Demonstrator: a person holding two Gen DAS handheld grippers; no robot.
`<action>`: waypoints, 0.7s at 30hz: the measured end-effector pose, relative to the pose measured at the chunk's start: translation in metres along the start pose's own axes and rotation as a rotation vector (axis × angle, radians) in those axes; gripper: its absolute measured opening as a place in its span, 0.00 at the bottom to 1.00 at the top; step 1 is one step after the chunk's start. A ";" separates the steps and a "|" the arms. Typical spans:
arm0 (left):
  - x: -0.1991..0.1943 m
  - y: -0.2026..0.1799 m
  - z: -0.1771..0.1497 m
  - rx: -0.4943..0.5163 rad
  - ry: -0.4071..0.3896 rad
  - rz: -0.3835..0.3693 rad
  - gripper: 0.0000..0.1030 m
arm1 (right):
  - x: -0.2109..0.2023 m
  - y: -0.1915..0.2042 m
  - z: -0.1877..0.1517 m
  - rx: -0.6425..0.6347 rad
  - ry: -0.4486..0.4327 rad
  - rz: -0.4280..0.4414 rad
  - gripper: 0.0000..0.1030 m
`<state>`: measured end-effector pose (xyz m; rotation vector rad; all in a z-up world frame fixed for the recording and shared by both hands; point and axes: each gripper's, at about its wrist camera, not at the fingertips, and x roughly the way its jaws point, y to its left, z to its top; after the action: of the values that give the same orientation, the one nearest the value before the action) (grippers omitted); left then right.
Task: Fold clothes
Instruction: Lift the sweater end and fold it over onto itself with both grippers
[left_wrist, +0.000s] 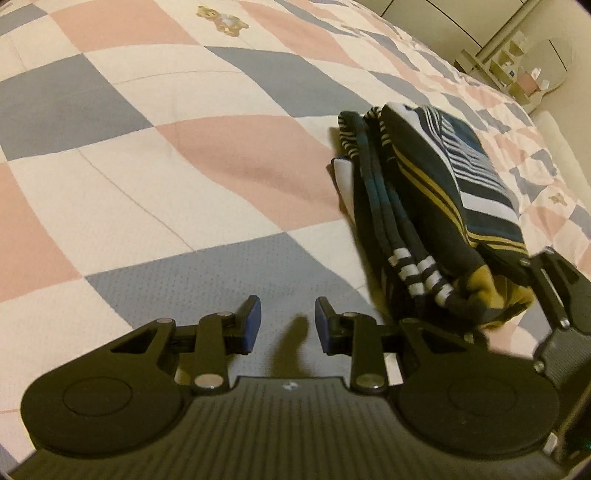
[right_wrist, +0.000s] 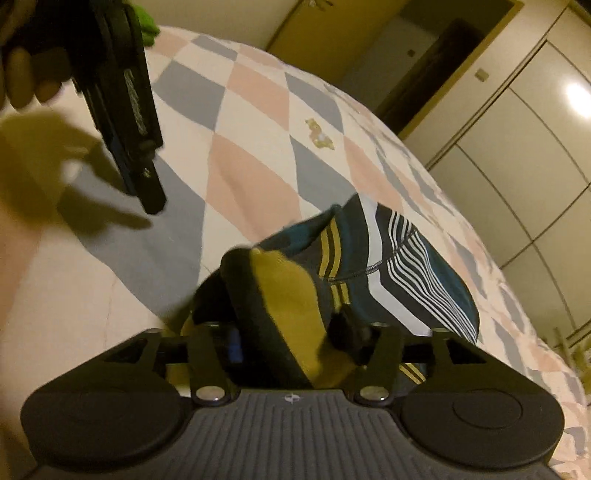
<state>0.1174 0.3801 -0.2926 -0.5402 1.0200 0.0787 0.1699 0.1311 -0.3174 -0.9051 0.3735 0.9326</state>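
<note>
right gripper (right_wrist: 291, 339) clenched on yellow end of folded striped garment (left_wrist: 436, 206), bundle resting on checked quilt (left_wrist: 184, 147). left gripper (left_wrist: 288, 325) released, empty, just beside. risk: one-end grip, stacked layers slide apart, fold opens if lifted.

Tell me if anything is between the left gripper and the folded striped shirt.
Nothing visible. The left gripper is open over bare quilt, and the striped shirt lies just to its right, already held by the right gripper.
</note>
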 end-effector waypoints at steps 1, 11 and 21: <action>-0.003 -0.001 0.002 -0.011 -0.008 -0.023 0.25 | -0.007 -0.003 0.000 0.000 -0.010 0.010 0.82; 0.008 -0.030 0.046 -0.193 -0.027 -0.381 0.34 | -0.078 -0.067 -0.046 0.469 0.021 -0.064 0.80; 0.067 -0.022 0.064 -0.313 0.049 -0.451 0.48 | -0.031 -0.173 -0.141 1.599 -0.012 0.085 0.80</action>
<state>0.2102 0.3785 -0.3140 -1.0506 0.9168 -0.1787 0.3065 -0.0465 -0.2941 0.5864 0.9374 0.4426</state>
